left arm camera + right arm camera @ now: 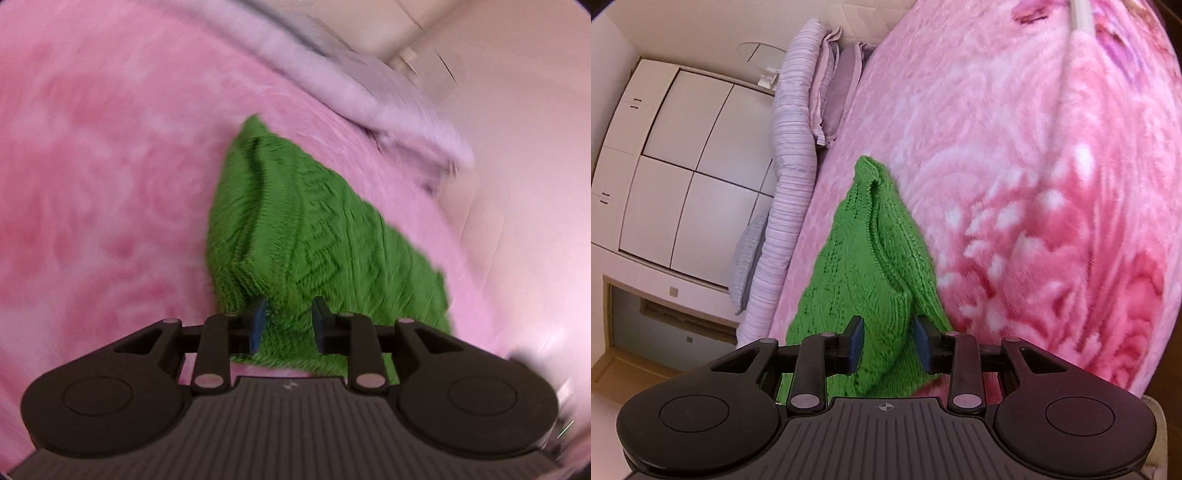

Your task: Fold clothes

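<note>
A bed (1015,129) fills most of both views, covered by a plush pink blanket (110,184) with a large rose-like flower pattern in deeper pink and white. Along its far edge lie pale lilac striped pillows (792,147), and beyond them in the right wrist view stands a white wardrobe (683,166) with flat panel doors. On the blanket lies the green knitted garment (864,266), a bright grass-green piece of chunky wool with ribbed and herringbone-like stitch rows; it is doubled over on itself, with a raised folded edge running lengthwise and tapering to a narrow end toward the pillows. In the left wrist view the same garment (295,229) looks like a rough triangle, wider near the camera, though motion blur softens its outline. The left gripper (289,321) hovers at the garment's near edge, its blue-padded fingers (258,321) apart with green knit showing in the gap, not pressed on it. The right gripper (889,343) is at the near end too, fingers (857,341) apart, with a fold of knit between them and the pads not clamped.
</note>
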### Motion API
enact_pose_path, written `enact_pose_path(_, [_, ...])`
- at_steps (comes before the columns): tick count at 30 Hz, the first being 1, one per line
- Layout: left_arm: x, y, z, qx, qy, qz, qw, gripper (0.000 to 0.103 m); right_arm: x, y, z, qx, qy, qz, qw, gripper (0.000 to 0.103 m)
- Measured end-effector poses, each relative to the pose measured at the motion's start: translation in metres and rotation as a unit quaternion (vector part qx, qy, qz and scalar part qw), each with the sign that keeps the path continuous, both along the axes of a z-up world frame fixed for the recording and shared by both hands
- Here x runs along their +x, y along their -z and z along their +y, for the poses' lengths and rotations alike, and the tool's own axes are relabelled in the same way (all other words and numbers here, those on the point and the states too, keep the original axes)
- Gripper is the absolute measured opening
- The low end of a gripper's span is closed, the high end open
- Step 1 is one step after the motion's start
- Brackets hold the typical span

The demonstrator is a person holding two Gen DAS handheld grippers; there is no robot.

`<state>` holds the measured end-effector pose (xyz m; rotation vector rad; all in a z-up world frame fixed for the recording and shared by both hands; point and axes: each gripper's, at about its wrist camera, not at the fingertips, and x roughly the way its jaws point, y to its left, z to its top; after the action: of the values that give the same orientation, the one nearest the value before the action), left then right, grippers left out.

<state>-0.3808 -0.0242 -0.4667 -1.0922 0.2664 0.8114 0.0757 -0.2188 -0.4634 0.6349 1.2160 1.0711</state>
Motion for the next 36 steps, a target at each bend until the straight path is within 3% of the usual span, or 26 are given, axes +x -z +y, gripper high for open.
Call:
enact_pose_path(2, [-0.003, 0.005, 0.004, -0.014, -0.012, -0.013, 0.9998, 0.017, 0.0, 0.0, 0.006, -0.007, -0.008, -0.021, 1.0, 0.029])
enact_pose_path(3, [-0.004, 0.006, 0.004, -0.013, -0.013, -0.012, 0.9998, 0.015, -0.001, -0.002, 0.008, -0.016, -0.013, -0.039, 0.999, 0.008])
enact_pose_path(8, [-0.008, 0.004, 0.001, -0.004, -0.009, -0.01, 0.9999, 0.006, -0.006, -0.017, 0.005, -0.011, -0.014, -0.105, 0.994, 0.006])
enact_pose_path(12, [-0.006, -0.001, -0.005, 0.017, 0.004, 0.008, 0.9998, 0.004, -0.009, -0.027, -0.002, -0.006, -0.006, -0.125, 0.992, 0.006])
enact_pose_path(15, [-0.002, 0.002, -0.01, 0.03, 0.012, 0.038, 0.9988, 0.005, -0.014, -0.013, 0.005, -0.061, -0.005, -0.14, 0.988, 0.005])
enact_pose_path(20, [-0.01, -0.012, -0.018, 0.037, 0.008, 0.045, 0.9982, 0.005, -0.024, -0.019, 0.008, -0.068, -0.002, -0.176, 0.982, 0.006])
enact_pose_path(23, [-0.015, -0.006, -0.005, -0.011, -0.006, -0.014, 0.9998, 0.015, -0.015, -0.016, 0.01, -0.051, -0.005, -0.119, 0.992, 0.007])
enact_pose_path(25, [-0.017, 0.004, 0.002, -0.051, -0.026, -0.052, 0.997, 0.016, -0.01, -0.011, 0.007, -0.042, 0.001, -0.081, 0.996, 0.015])
enact_pose_path(27, [-0.017, 0.011, 0.004, -0.066, -0.041, -0.065, 0.9948, 0.018, -0.008, -0.008, 0.003, -0.032, 0.004, -0.063, 0.998, 0.018])
enact_pose_path(30, [-0.015, 0.013, 0.004, -0.061, -0.05, -0.064, 0.9949, 0.016, -0.007, -0.005, 0.0, -0.023, 0.0, -0.067, 0.997, 0.017])
enact_pose_path(32, [-0.012, 0.009, 0.003, -0.044, -0.041, -0.053, 0.9968, 0.007, -0.008, -0.007, 0.0, -0.03, -0.004, -0.091, 0.995, 0.006])
enact_pose_path(36, [-0.011, -0.005, -0.004, 0.002, -0.019, -0.037, 0.9991, 0.004, -0.003, -0.02, -0.003, -0.026, 0.012, -0.123, 0.992, 0.003])
